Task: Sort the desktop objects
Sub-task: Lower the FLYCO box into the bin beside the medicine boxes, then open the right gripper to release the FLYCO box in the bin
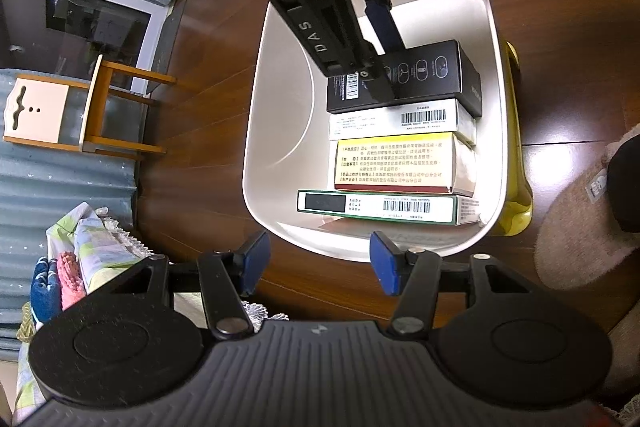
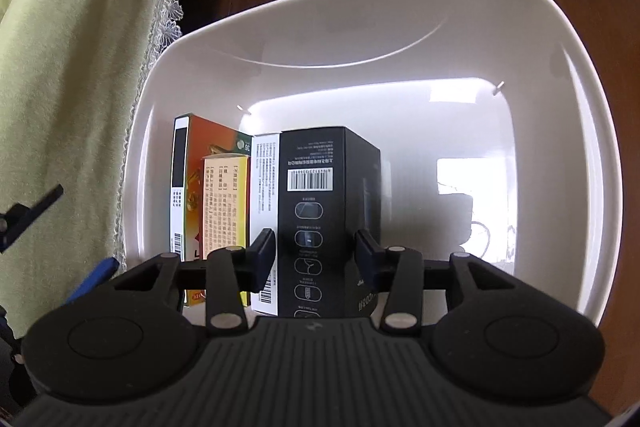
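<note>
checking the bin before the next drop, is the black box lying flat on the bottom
No, the black box stands upright in the white bin, last in the row beside the white box, with the right tongs around it.

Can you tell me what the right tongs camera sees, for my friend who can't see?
The right tongs straddle a tall black cardboard box inside a white plastic tub. Beside it stand a white box, a yellow box and an orange-and-green box.
</note>
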### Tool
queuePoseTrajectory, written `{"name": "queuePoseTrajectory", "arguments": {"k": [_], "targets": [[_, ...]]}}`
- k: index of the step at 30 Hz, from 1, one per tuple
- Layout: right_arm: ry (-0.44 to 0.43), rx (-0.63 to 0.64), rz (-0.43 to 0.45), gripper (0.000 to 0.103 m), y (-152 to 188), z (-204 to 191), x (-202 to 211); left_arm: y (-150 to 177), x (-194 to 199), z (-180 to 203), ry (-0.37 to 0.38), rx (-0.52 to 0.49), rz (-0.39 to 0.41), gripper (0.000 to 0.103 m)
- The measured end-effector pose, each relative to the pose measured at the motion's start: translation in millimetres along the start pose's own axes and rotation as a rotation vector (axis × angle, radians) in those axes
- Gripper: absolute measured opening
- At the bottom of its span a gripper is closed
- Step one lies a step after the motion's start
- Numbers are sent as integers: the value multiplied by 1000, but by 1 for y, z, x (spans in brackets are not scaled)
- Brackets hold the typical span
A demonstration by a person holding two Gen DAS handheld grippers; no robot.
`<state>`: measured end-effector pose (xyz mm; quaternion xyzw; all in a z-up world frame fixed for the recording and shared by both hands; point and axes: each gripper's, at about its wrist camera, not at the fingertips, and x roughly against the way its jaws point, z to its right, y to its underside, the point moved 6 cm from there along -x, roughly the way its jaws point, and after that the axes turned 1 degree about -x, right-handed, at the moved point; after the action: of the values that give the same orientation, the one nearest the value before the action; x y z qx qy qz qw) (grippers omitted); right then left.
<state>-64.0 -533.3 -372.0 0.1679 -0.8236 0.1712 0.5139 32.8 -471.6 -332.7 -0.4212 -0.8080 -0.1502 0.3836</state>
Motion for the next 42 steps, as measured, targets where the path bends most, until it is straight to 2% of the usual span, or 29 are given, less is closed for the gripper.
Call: {"name": "queuePoseTrajectory", "arguments": {"k": [13, 15, 21, 30, 38, 42], "targets": [[13, 19, -44, 40, 14, -2, -2, 1, 1, 2, 5, 4, 2, 59], [16, 17, -37, 34, 14, -1, -3, 2, 1, 2, 6, 6, 0, 59], [26, 37, 0, 31, 9, -5, -4, 2, 1, 3, 8, 6, -6, 59], [26, 31, -28, 32, 10, -2, -2, 2, 1, 3, 4, 9, -8, 59], [44, 46, -3, 32, 12, -2, 10, 9, 0, 1, 2, 17, -13, 59], [73, 82, 13, 37, 11, -3, 18, 11, 1, 2, 3, 21, -17, 59]]}}
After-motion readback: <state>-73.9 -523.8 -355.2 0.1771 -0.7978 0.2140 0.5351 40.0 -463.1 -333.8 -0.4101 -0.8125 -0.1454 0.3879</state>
